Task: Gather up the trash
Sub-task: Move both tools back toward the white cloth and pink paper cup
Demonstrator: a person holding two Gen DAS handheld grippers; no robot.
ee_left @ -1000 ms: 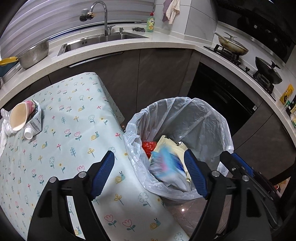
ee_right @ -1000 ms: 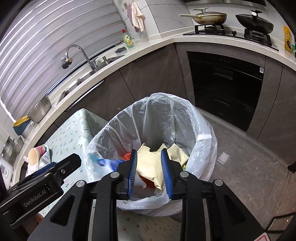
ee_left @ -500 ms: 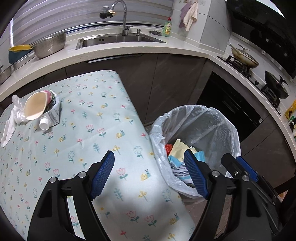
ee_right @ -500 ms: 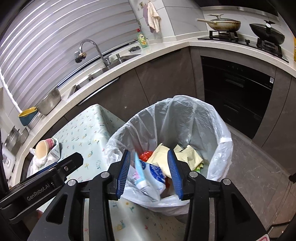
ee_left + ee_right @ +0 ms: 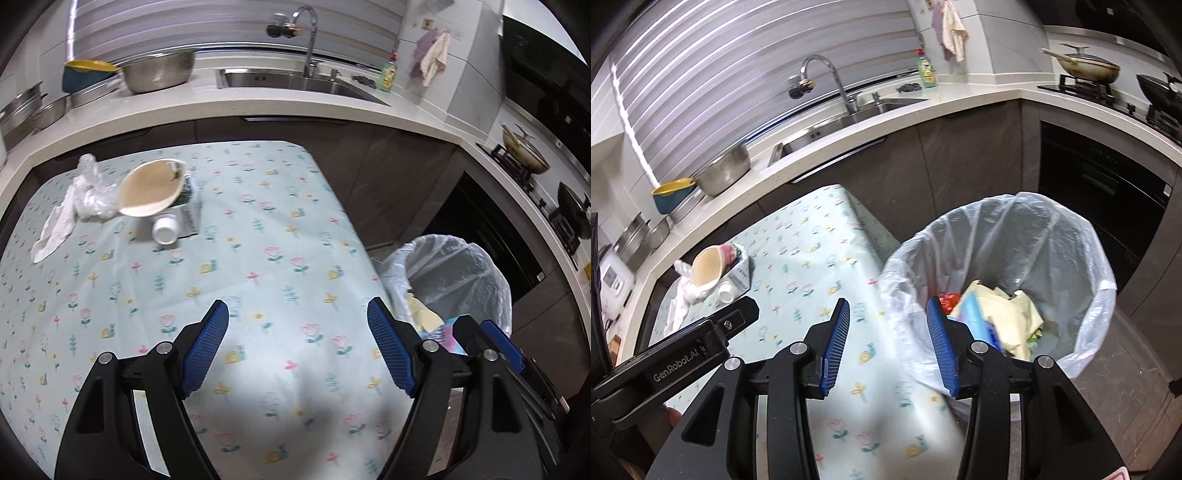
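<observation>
Left gripper: your left gripper [image 5: 297,349] hung over the pale floral tablecloth [image 5: 258,258] with its blue-padded jaws spread wide and nothing between them.
Right gripper: your right gripper [image 5: 888,347] had just been opening; its jaws stood apart and empty above the table's edge, next to the bin.
Bin: the round bin lined with a translucent white plastic bag [image 5: 1052,236] stood on the floor just beside the table corner, already holding yellowish paper, a red scrap and a blue-and-white wrapper [image 5: 975,314].
Remaining trash: the task's things lay in one heap at the far left of the table: a squashed beige paper cup [image 5: 147,194] lying on a grey-printed carton [image 5: 190,214], a small white bottle [image 5: 165,229] touching the carton, crumpled clear plastic [image 5: 90,188] and a white tissue [image 5: 55,225].
Risk, heap: the cup only rested on the carton, so if you lifted one you could have tipped the other off, and the round bottle would likely have rolled.
Risk, soft pieces: the tissue and the plastic were thin and limp; a shallow pinch could have slid off them or caught the cloth too.
Risk, liner: the bag's loose rim [image 5: 905,280] drooped towards the table, so a jaw swinging past could have snagged it and pulled it down.
Risk, crowding: your two grippers sat close together, and reaching for the same heap could have knocked them together.
</observation>
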